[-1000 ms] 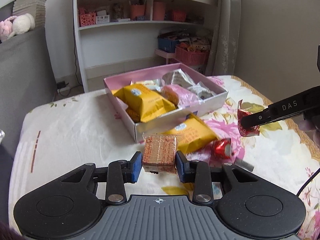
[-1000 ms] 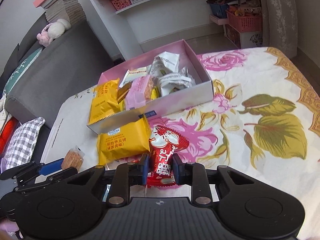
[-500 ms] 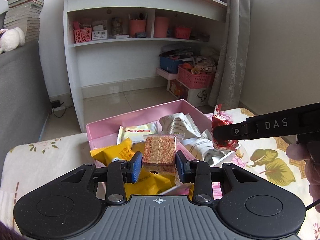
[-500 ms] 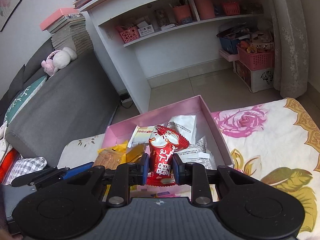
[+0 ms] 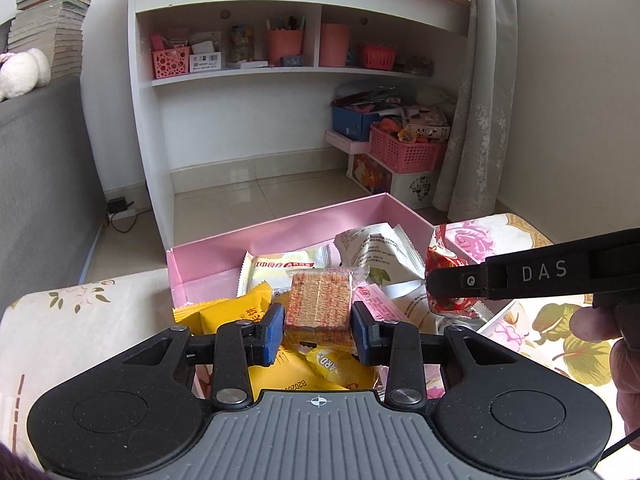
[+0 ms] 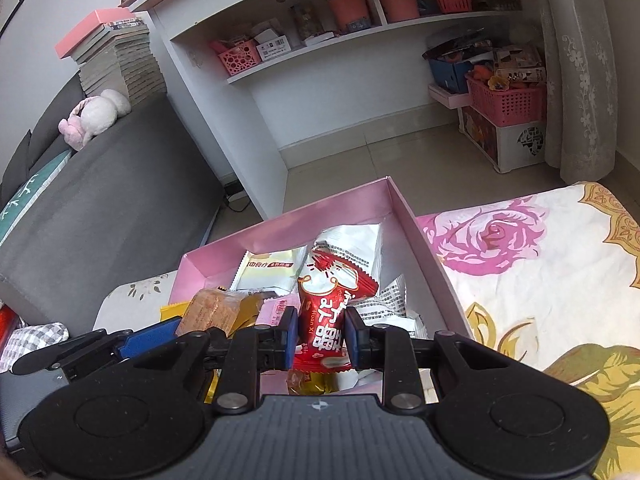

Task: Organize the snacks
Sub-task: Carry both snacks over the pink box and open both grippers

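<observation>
Since a second ago both grippers have come from the near side of the pink box (image 5: 280, 236) to a place over it: then the box lay ahead of them on the flowered surface (image 6: 540, 280) with a yellow packet and a red sweet lying in front of its near wall, and now its inside fills the view below the fingertips. Neither grasp has changed.

The left gripper (image 5: 318, 330) is partly closed, its blue pads pressed on both sides of a wafer biscuit in clear wrap (image 5: 320, 304), held upright above the near left part of the box. The right gripper (image 6: 320, 338) is almost fully closed on a red candy packet with white print (image 6: 326, 312), which stands up between its pads above the middle of the box. From the left camera the right gripper reaches in from the right, over the right-hand wall of the box, with part of a hand (image 5: 608, 340) behind it.

Inside the box, yellow packets (image 5: 224, 312) lie by the near left corner, under the wafer. A white packet with a red and green label (image 5: 280, 270) lies toward the far wall. Silver-white packets printed with small text (image 5: 376, 252) are piled toward the far right corner, and a pink packet (image 5: 380, 308) lies between them and the yellow ones.
</observation>
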Demonstrator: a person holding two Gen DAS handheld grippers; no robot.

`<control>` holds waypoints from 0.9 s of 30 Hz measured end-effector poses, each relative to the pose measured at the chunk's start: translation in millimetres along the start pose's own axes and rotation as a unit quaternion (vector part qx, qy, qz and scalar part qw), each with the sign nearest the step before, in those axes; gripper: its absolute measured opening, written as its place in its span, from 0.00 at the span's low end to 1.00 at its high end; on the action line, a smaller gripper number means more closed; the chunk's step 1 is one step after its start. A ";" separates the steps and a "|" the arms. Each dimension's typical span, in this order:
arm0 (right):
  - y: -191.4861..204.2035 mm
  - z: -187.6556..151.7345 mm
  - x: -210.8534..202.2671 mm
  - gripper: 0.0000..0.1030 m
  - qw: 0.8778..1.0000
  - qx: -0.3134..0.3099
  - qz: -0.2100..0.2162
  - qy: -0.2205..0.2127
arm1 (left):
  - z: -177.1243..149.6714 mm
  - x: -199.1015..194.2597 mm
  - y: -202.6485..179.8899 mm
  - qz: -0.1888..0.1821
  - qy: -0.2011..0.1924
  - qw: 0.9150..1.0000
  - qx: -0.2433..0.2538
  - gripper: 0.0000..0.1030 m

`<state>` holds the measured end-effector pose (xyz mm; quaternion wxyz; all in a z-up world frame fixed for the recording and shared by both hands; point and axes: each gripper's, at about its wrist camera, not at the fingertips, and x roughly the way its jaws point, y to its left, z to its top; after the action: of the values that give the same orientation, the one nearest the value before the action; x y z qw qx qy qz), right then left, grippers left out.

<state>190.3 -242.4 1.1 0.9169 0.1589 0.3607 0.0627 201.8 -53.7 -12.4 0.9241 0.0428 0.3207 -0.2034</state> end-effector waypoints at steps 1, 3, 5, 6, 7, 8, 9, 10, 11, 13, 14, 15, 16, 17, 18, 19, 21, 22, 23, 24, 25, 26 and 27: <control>0.3 -0.2 0.0 0.16 1.000 0.000 -0.001 0.000 | 0.2 0.3 0.1 0.000 0.000 1.000 -0.001 0.32; 0.8 0.5 1.2 0.16 1.000 0.000 -0.004 0.000 | 0.1 0.1 0.1 0.001 -0.004 1.000 -0.002 0.33; 0.2 0.8 1.0 0.17 1.000 0.000 -0.004 0.000 | -2.0 -2.8 1.3 -0.009 -0.013 1.000 -0.004 0.36; 0.6 0.6 -0.1 0.19 1.000 -0.001 -0.005 -0.001 | -3.7 -5.4 2.1 -0.018 -0.014 1.000 -0.007 0.48; 1.1 0.4 -1.8 0.21 1.000 -0.002 -0.008 -0.002 | -6.9 -9.3 2.4 -0.021 -0.015 1.000 -0.008 0.73; 1.6 -0.4 -4.2 0.33 1.000 -0.001 -0.011 -0.002 | -11.6 -14.2 2.0 -0.017 -0.020 1.000 -0.003 0.83; 1.0 -1.7 -7.3 0.50 1.000 0.000 -0.009 -0.001 | -18.7 -22.0 -0.2 -0.007 -0.030 0.999 0.010 0.88; 0.7 -3.4 -11.4 0.56 1.000 -0.001 -0.008 -0.004 | -25.3 -29.9 -1.4 -0.001 -0.039 0.999 0.024 0.88; 1.1 -5.5 -16.1 0.59 1.000 -0.006 -0.010 -0.008 | -34.3 -40.3 -1.9 -0.002 -0.051 0.998 0.038 0.88; 4.6 -12.3 -25.0 0.60 1.000 -0.025 -0.009 -0.005 | -57.4 -63.6 0.8 -0.013 -0.073 0.996 0.041 0.91; 6.4 -17.1 -28.6 0.62 0.999 -0.033 -0.008 0.000 | -70.8 -74.2 2.8 -0.023 -0.080 0.996 0.041 0.94; 8.3 -23.1 -32.3 0.65 0.999 -0.041 -0.008 0.004 | -83.8 -82.3 2.4 -0.032 -0.078 0.995 0.044 0.97; 10.1 -29.6 -35.6 0.66 0.999 -0.046 -0.007 0.008 | -94.4 -87.4 2.4 -0.039 -0.069 0.996 0.050 0.97; 11.9 -36.4 -38.6 0.69 0.999 -0.051 -0.008 0.011 | -106.2 -90.9 1.4 -0.046 -0.052 0.996 0.057 0.97; 14.1 -42.5 -41.1 0.71 0.998 -0.054 -0.009 0.014 | -115.3 -92.8 0.8 -0.053 -0.040 0.996 0.062 0.97; 15.2 -48.3 -42.9 0.71 0.998 -0.056 -0.009 0.017 | -123.9 -92.9 -0.1 -0.061 -0.027 0.996 0.064 0.97; 16.6 -55.8 -44.4 0.71 0.998 -0.056 -0.012 0.024 | -134.4 -88.6 -1.0 -0.067 -0.007 0.996 0.064 0.97; 17.5 -58.7 -44.7 0.71 0.998 -0.054 -0.016 0.027 | -138.2 -87.0 -2.0 -0.073 -0.005 0.995 0.065 0.97; 17.8 -61.2 -45.6 0.71 0.998 -0.051 -0.020 0.030 | -141.7 -86.1 -3.1 -0.080 -0.004 0.994 0.069 0.97; 18.0 -63.0 -46.4 0.71 0.998 -0.048 -0.022 0.031 | -144.3 -84.6 -4.8 -0.084 -0.002 0.994 0.073 0.97; 17.6 -66.4 -47.8 0.72 0.998 -0.044 -0.025 0.032 | -145.9 -82.7 -6.3 -0.086 -0.001 0.993 0.075 0.97; 17.6 -69.3 -48.8 0.72 0.998 -0.040 -0.026 0.034 | -148.7 -80.2 -7.1 -0.089 0.000 0.993 0.074 0.98; 17.8 -72.6 -49.4 0.72 0.998 -0.038 -0.029 0.036 | -151.0 -77.5 -7.4 -0.091 0.004 0.993 0.069 1.00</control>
<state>104.7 -219.2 -11.2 0.9100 0.1112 0.3954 0.0559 56.8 -1.8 -84.1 0.8954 0.0778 0.3118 -0.3081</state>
